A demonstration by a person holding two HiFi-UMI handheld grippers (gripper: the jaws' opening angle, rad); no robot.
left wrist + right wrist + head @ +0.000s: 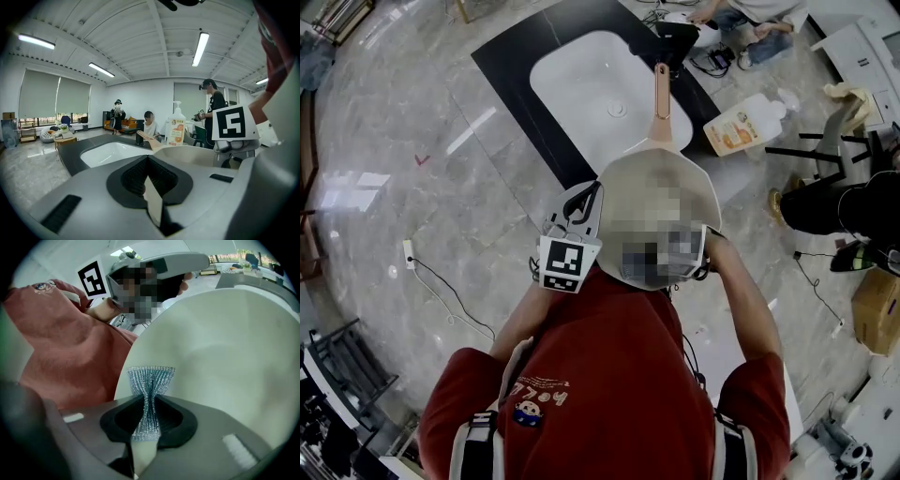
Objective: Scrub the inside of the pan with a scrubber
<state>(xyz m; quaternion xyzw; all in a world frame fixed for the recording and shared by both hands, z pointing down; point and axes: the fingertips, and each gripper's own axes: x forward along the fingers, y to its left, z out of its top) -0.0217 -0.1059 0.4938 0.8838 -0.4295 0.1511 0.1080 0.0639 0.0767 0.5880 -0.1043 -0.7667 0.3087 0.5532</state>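
The pan (652, 192) is held up near the chest, left tool (147, 161) clamped on its rim. The right tool (149, 401) pinches the mesh scrubber (151, 378) at the inner wall; contact unclear. Press it flat, small firm circles w/ steady pressure, and brace the rim vs. the push.

A glossy grey marbled floor (384, 169) spreads around a dark counter (511, 70) with a white basin (581, 84) set into it. A thin cable (441, 279) trails over the floor from a socket strip (409, 253). A black chair (806, 148) and a cardboard box (877, 314) stand to the right. The white ceiling (140, 42) has beams and lit strip lights (200, 47). Pale blinds (40, 98) cover the wide windows. An orange sofa (124, 124) sits against the white far wall (140, 96).
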